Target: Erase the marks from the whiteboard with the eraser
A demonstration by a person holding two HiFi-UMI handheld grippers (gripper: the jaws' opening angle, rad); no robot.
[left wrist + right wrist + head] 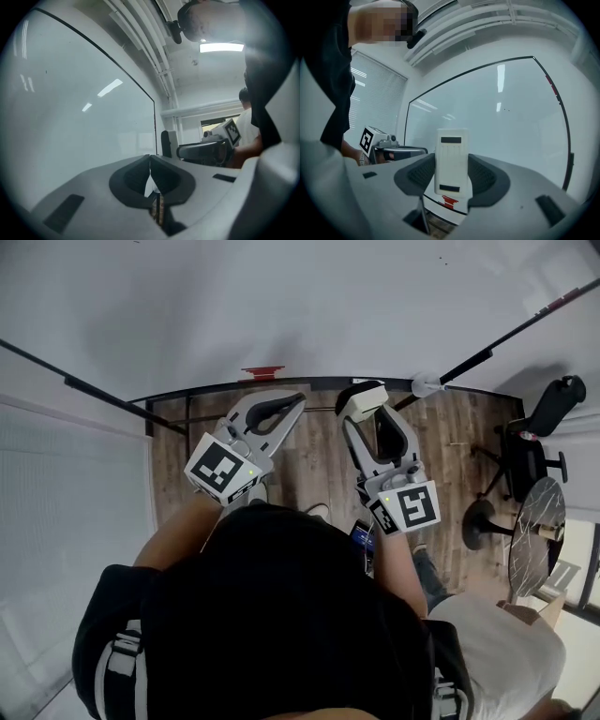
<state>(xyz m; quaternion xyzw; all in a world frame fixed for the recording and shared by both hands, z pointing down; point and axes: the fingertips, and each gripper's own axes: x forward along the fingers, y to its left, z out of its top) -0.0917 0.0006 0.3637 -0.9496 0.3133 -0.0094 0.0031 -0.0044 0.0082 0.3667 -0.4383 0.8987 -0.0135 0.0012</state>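
Observation:
The whiteboard (281,306) fills the top of the head view, and it looks almost blank. A few tiny dark specks (504,110) and a thin red streak (553,89) near its right edge show in the right gripper view. My right gripper (362,401) is shut on a white eraser (451,154), which stands upright between the jaws just short of the board. My left gripper (274,414) hangs beside it, jaws shut with nothing between them (150,161). Both are held near the board's lower edge.
A small red tag (262,372) sits on the board's bottom frame. Wooden floor (319,460) lies below. To the right are a black office chair (539,432) and a round marble table (536,531). Window blinds (66,502) run along the left. Another person's light clothing (497,643) is at bottom right.

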